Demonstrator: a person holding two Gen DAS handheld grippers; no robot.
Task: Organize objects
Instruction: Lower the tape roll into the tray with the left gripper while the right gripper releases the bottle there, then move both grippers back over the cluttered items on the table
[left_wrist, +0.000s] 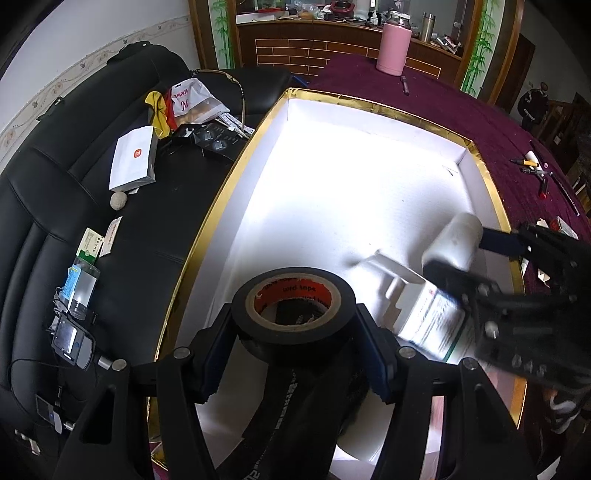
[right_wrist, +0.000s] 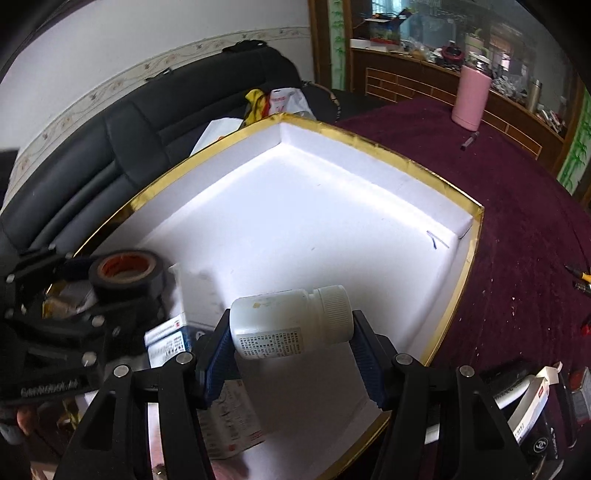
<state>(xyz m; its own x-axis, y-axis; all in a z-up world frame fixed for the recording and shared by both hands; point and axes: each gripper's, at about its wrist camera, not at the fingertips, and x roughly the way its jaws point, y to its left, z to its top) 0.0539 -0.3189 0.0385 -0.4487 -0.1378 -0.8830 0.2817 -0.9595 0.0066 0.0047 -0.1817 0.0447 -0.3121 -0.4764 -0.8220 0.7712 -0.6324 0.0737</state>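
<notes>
The left gripper (left_wrist: 295, 325) is clamping a roll of black tape (left_wrist: 295, 314), and the right gripper (right_wrist: 291, 343) is squeezing a white pill bottle (right_wrist: 291, 321) lying sideways. Both are hanging over the near end of a white, gold-rimmed box (left_wrist: 236, 173), close above a printed carton (left_wrist: 428, 317). Being round, the bottle is likely to roll away if released from this height.

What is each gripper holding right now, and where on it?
Left gripper: black tape roll, pinched across its outer sides. Right gripper: white plastic pill bottle, clamped end to end, base and cap.
</notes>
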